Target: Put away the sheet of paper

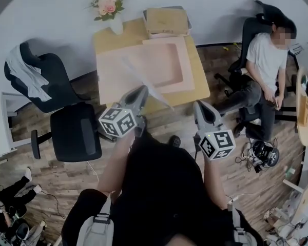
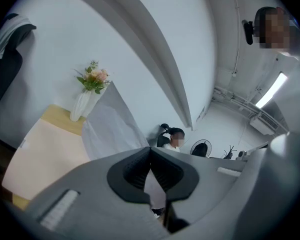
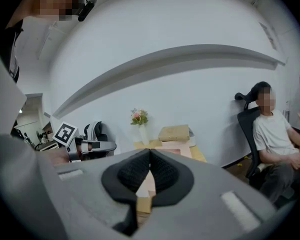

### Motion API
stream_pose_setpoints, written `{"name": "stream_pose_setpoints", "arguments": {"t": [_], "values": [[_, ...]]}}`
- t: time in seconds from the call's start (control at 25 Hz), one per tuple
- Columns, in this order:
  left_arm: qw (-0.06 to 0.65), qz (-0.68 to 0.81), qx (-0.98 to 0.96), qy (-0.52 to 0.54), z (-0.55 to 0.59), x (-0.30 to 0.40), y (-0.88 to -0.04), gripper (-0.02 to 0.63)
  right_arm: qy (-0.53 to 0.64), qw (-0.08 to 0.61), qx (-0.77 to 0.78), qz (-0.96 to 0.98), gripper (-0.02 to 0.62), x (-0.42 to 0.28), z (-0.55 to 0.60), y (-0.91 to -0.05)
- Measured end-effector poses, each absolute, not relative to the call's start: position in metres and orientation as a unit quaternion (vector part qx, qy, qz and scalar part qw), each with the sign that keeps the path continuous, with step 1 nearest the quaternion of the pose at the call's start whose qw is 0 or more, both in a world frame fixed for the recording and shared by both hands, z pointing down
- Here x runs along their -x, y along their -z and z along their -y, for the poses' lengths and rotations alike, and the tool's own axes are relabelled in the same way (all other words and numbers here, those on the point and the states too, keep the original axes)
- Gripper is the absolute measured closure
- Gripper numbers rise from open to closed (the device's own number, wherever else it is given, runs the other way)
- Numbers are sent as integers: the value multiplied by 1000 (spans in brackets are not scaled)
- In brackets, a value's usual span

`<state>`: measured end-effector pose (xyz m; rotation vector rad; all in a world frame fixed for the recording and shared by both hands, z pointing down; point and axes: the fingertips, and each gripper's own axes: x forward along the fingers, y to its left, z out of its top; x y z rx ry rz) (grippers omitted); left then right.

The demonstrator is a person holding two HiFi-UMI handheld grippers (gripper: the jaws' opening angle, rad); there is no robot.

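My left gripper [image 1: 142, 90] is shut on the sheet of paper [image 1: 155, 92], a thin white sheet seen nearly edge-on above the table's front edge. In the left gripper view the sheet of paper [image 2: 114, 126] rises up and to the left from the closed left gripper [image 2: 150, 149], half hiding the vase. My right gripper [image 1: 199, 105] hangs to the right of the sheet, off the table's front right corner. In its own view the right gripper [image 3: 150, 152] is shut, with nothing between its pads.
The wooden table [image 1: 201, 81] carries a shallow pink tray [image 1: 164, 47], a flat tan box [image 1: 167, 20] and a white vase of flowers [image 1: 109, 6]. Two black office chairs [image 1: 74, 129] stand at the left. A person [image 1: 264, 65] sits on a chair at the right.
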<state>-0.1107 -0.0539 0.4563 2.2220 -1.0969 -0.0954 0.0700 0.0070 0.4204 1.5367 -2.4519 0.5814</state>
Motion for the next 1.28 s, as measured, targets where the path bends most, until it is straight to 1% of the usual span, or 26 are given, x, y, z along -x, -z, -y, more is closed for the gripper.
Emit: {"name": "stream_pose_setpoints", "arguments": {"t": [0.4,0.64,0.92,1.28], "values": [[328,361,-872,28,116,144,-463,598,-202,98,-552,803,592,-22,35,-427],[352,332,-875,26,143,155,-478,598,-210,103,-569,788,592,-9,49,-433],[408,292,-865,-4,151,168,-524,597,-218,115,-575,780,592,-3,62,-442],[456,312,-829,-85,160,216,-598,597,-222,125,-554,792,592,22,88,-450]]}}
